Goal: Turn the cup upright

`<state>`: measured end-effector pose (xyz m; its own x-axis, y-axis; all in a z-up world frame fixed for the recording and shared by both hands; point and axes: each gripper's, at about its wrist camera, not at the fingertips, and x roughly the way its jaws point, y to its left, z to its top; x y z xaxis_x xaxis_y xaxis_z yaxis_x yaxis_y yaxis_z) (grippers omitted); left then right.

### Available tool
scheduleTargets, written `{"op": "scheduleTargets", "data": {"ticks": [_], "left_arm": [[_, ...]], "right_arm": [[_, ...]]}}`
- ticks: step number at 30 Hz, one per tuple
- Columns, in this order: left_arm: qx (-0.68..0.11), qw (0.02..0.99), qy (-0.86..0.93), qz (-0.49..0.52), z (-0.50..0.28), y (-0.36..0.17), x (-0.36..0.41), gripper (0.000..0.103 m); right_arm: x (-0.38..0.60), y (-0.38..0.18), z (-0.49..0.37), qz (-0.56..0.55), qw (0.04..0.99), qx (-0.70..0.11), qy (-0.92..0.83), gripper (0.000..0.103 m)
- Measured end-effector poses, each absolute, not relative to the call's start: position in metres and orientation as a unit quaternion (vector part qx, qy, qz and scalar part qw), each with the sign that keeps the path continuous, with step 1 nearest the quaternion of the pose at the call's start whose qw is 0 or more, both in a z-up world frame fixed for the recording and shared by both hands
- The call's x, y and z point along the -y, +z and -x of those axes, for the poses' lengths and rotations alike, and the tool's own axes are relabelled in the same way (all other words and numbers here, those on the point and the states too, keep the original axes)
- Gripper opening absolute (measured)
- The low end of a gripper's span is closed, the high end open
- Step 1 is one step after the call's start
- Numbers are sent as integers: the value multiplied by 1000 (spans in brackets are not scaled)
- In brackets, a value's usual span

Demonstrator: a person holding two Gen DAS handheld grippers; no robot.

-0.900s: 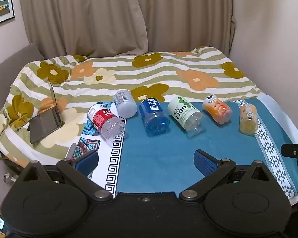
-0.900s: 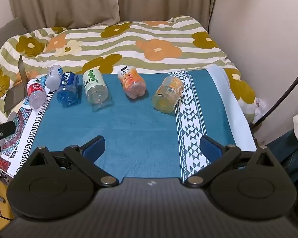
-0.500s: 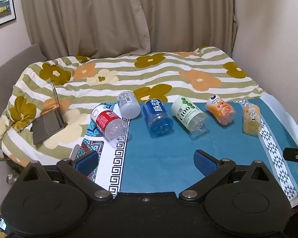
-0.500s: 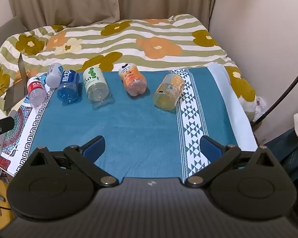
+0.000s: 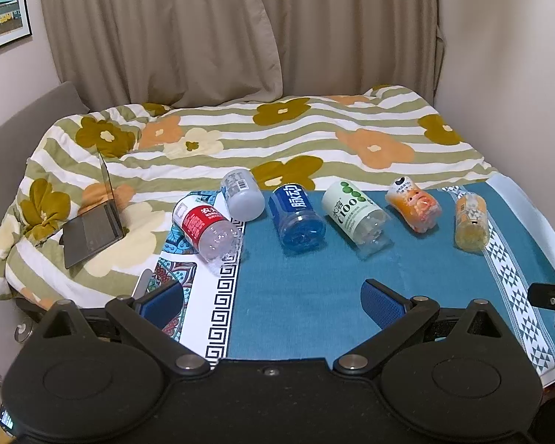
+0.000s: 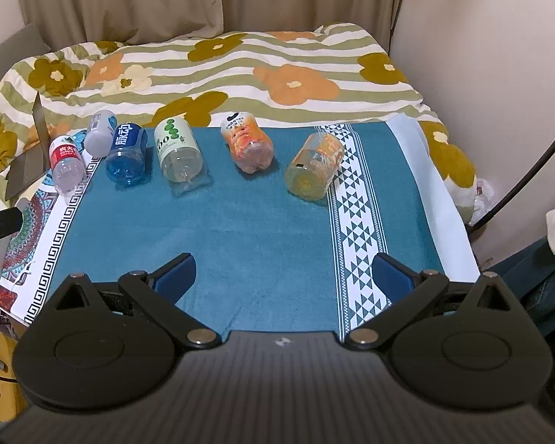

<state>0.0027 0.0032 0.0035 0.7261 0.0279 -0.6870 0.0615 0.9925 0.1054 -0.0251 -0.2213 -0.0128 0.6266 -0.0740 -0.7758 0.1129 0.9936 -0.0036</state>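
Six cups lie toppled in a far row on the blue cloth (image 6: 248, 229), long axes running near-to-far, the orange cup (image 6: 314, 164) nearest the empty, wide-apart right claw (image 6: 283, 272), the left claw (image 5: 273, 299) likewise apart.

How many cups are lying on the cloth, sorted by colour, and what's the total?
Red-label clear cup: 1
Grey-white cup: 1
Blue cup: 1
White cup with green dots: 1
Orange-pink cup: 1
Yellow-orange cup: 1
Total: 6, all on their sides.
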Motion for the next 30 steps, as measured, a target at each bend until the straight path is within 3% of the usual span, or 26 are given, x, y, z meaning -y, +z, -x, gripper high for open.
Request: {"op": "scheduleTargets", "data": {"ticks": [30], "left_arm": [[-368,928,-6,-58,6,4,-7,103]], "right_arm": [[218,-12,29,-25,903,-427,-50,103]]}}
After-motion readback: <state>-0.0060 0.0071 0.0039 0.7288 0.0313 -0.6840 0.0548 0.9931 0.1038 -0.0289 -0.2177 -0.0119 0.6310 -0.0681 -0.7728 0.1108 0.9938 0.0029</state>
